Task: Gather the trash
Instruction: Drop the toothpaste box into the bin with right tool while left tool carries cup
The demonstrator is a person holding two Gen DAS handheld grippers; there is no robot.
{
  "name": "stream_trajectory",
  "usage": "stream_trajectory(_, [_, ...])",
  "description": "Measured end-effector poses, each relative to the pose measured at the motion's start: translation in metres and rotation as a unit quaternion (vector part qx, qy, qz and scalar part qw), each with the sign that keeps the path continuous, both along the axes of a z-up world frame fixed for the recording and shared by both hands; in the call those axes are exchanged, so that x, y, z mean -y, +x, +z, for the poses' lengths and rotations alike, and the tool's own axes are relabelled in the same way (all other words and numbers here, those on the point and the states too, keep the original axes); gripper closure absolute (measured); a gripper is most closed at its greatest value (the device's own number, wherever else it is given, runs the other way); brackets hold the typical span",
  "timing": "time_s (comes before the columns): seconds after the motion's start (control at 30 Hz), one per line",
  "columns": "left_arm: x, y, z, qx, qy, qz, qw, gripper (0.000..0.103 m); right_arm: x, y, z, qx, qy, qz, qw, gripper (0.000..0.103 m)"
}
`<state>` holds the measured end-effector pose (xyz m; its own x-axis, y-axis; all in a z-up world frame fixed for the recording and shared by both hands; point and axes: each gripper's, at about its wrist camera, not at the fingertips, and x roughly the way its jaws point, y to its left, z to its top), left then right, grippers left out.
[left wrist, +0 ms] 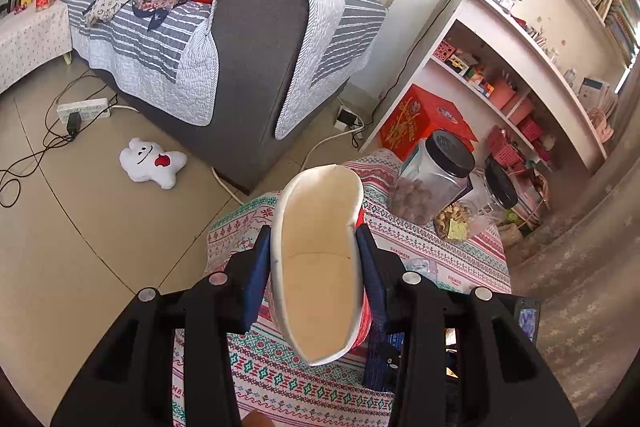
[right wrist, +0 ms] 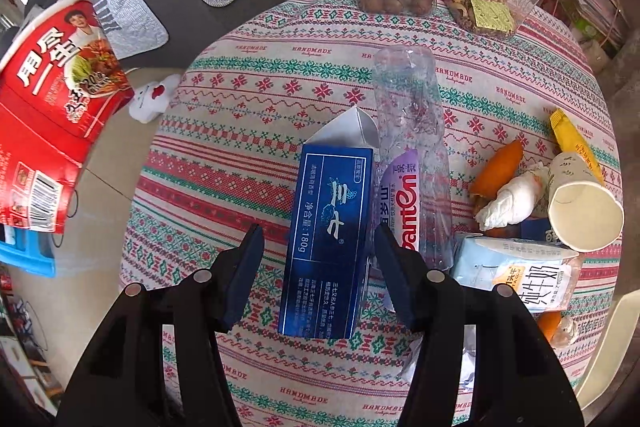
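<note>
At frame centre, right wrist view: right gripper [right wrist: 318,269] open, straddling blue carton [right wrist: 328,247] flat on desk [right wrist: 248,155], pads clear. Centre, then close squarely on long sides. Left gripper [left wrist: 316,259] clamped on noodle cup [left wrist: 316,267], lower centre.

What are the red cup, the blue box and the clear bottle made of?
Red cup: looks like glossy printed paperboard with a plain matt cream inside, squashed oval in the left gripper. Blue box: thin shiny card with creased open flaps. Clear bottle: thin see-through plastic, crumpled and glinting, with a purple film label.
</note>
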<state>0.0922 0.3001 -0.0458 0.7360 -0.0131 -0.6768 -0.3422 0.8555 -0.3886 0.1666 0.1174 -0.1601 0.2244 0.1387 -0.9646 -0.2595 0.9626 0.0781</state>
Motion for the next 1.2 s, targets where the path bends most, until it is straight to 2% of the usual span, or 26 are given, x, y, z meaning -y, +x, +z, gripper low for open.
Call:
stream_trajectory(0.07, [0.001, 0.0, -0.001, -0.003, -0.001, -0.002, 1.0, 0.061, 0.0, 0.003, -0.008, -0.01, -0.009, -0.007, 1.0, 0.052])
stream_trajectory(0.13, [0.002, 0.001, -0.002, -0.005, -0.001, -0.004, 1.0, 0.061, 0.002, 0.005, -0.015, -0.011, -0.019, -0.013, 1.0, 0.063])
stream_trajectory(0.27, [0.003, 0.001, -0.002, -0.007, 0.0, -0.008, 0.9999, 0.061, 0.008, 0.002, -0.008, 0.002, 0.002, -0.015, 1.0, 0.066])
stream_trajectory(0.47, [0.006, -0.001, 0.003, -0.002, 0.009, -0.008, 0.9999, 0.061, 0.015, -0.012, 0.033, 0.047, 0.049, -0.012, 0.998, 0.066])
stream_trajectory(0.63, [0.017, -0.005, 0.012, 0.011, 0.021, -0.015, 0.9996, 0.061, 0.039, -0.02, 0.076, 0.099, 0.106, -0.029, 0.989, 0.066])
stream_trajectory(0.77, [0.041, -0.01, 0.022, 0.029, 0.039, -0.032, 0.9983, 0.061, 0.068, -0.033, 0.109, 0.157, 0.133, -0.046, 0.977, 0.066])
stream_trajectory(0.9, [0.071, -0.017, 0.031, 0.056, 0.053, -0.055, 0.9954, 0.061, 0.102, -0.049, 0.136, 0.223, 0.139, -0.069, 0.962, 0.065])
stream_trajectory(1.1, [0.125, -0.026, 0.036, 0.082, 0.053, -0.095, 0.9907, 0.061, 0.167, -0.082, 0.153, 0.301, 0.13, -0.128, 0.936, 0.065])
stream_trajectory(1.2, [0.156, -0.033, 0.044, 0.099, 0.06, -0.116, 0.9865, 0.061, 0.207, -0.105, 0.163, 0.344, 0.108, -0.169, 0.917, 0.065])
